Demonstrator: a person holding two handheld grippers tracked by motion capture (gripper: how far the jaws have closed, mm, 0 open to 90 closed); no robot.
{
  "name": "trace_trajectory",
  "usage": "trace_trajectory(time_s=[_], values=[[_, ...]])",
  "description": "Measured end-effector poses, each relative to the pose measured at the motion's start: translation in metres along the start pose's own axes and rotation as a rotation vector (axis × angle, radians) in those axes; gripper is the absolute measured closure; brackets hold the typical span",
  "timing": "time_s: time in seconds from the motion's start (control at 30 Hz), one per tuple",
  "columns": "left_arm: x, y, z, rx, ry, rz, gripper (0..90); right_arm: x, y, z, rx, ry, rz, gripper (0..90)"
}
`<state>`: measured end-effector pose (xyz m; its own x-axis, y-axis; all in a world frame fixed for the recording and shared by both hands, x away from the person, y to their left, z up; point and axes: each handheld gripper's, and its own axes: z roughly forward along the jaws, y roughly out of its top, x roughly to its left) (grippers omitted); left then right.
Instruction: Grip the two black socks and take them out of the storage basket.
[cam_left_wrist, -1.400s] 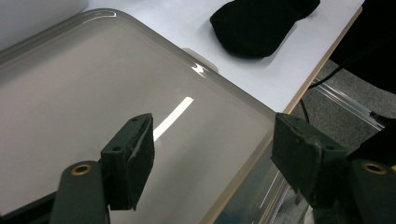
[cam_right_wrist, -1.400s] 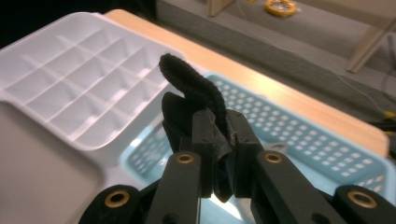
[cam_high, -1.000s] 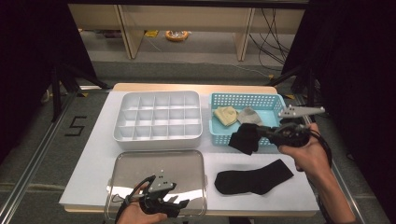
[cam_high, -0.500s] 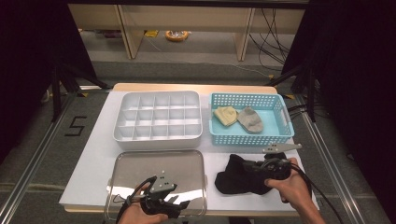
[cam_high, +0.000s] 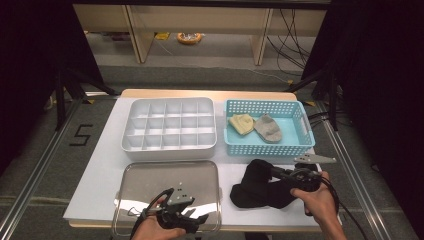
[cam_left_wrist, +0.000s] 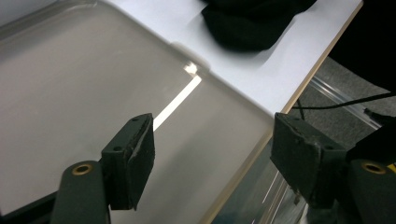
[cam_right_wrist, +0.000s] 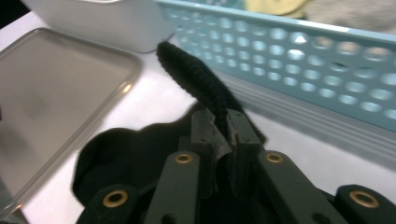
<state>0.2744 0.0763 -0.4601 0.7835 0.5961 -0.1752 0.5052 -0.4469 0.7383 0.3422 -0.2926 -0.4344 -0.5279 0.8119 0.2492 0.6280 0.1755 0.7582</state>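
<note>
Two black socks lie together at the table's front right. My right gripper (cam_high: 276, 173) (cam_right_wrist: 223, 133) is shut on the upper black sock (cam_high: 257, 170) (cam_right_wrist: 196, 77), holding it over the other black sock (cam_high: 260, 196) (cam_right_wrist: 126, 161) that lies flat on the white table. My left gripper (cam_high: 192, 220) (cam_left_wrist: 212, 156) is open with nothing between its jaws, hovering over the front edge of the metal tray (cam_high: 150, 182) (cam_left_wrist: 60, 79). In the left gripper view a black sock (cam_left_wrist: 252, 21) shows beyond the tray's corner.
A white divided box (cam_high: 170, 125) (cam_right_wrist: 102, 21) stands at the back left. Beside it a light blue basket (cam_high: 295, 145) (cam_right_wrist: 299, 51) holds a yellow sock (cam_high: 241, 123) and a grey sock (cam_high: 268, 128). The table's front edge runs close under both hands.
My right gripper has carried a black sock from by the blue basket down to the front right, over the other black sock. The left gripper has stayed still.
</note>
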Motion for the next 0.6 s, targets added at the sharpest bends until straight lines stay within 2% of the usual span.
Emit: trace_trajectory(time_s=[0.03, 0.07, 0.1, 0.13, 0.17, 0.2, 0.23, 0.27, 0.3, 0.33, 0.37, 0.4, 0.43, 0.47, 0.5, 0.6], values=[[-0.003, 0.005, 0.003, -0.001, 0.012, -0.004, 31.2, -0.006, 0.0, -0.003, -0.005, -0.012, -0.023, 83.6], [-0.006, 0.011, 0.007, -0.003, -0.004, 0.009, 31.7, -0.005, 0.0, -0.006, -0.003, -0.021, 0.011, 83.6], [-0.01, 0.017, 0.012, -0.01, -0.009, 0.006, 32.2, -0.008, -0.001, -0.008, -0.014, -0.028, 0.006, 83.6], [-0.014, 0.023, 0.018, -0.014, -0.009, 0.022, 32.5, -0.011, -0.002, -0.01, -0.022, -0.024, -0.006, 83.6], [-0.018, 0.03, 0.025, -0.014, -0.031, 0.033, 33.1, -0.01, -0.002, -0.012, -0.016, -0.035, 0.027, 83.6], [-0.021, 0.036, 0.031, -0.012, -0.031, 0.055, 33.8, -0.014, -0.002, -0.014, -0.024, -0.036, -0.005, 83.6], [-0.024, 0.042, 0.039, -0.01, -0.049, 0.061, 34.3, -0.014, -0.003, -0.014, -0.032, -0.03, 0.029, 83.7], [-0.024, 0.042, 0.039, -0.01, -0.049, 0.061, 34.7, -0.014, -0.003, -0.014, -0.032, -0.03, 0.029, 83.7], [-0.031, 0.052, 0.055, 0.001, -0.063, 0.07, 35.1, -0.016, -0.004, -0.016, -0.044, -0.023, 0.044, 83.7], [-0.034, 0.057, 0.062, 0.013, -0.066, 0.082, 35.5, -0.019, -0.003, -0.017, -0.039, -0.042, 0.012, 83.7], [-0.036, 0.061, 0.069, 0.018, -0.07, 0.088, 36.4, -0.018, -0.003, -0.017, -0.049, -0.028, 0.042, 83.7], [-0.039, 0.065, 0.075, 0.016, -0.059, 0.094, 37.2, -0.021, -0.003, -0.019, -0.044, -0.039, 0.015, 83.6], [-0.041, 0.068, 0.08, 0.01, -0.057, 0.098, 38.2, -0.02, -0.003, -0.019, -0.045, -0.039, 0.057, 83.7], [-0.043, 0.072, 0.085, 0.007, -0.054, 0.097, 39.4, -0.023, -0.003, -0.02, -0.056, -0.036, 0.027, 83.7], [-0.045, 0.076, 0.09, 0.007, -0.062, 0.106, 40.6, -0.024, -0.003, -0.022, -0.048, -0.055, 0.021, 83.7], [-0.05, 0.084, 0.104, -0.002, -0.045, 0.127, 41.4, -0.027, -0.004, -0.021, -0.057, -0.04, 0.044, 83.7]])
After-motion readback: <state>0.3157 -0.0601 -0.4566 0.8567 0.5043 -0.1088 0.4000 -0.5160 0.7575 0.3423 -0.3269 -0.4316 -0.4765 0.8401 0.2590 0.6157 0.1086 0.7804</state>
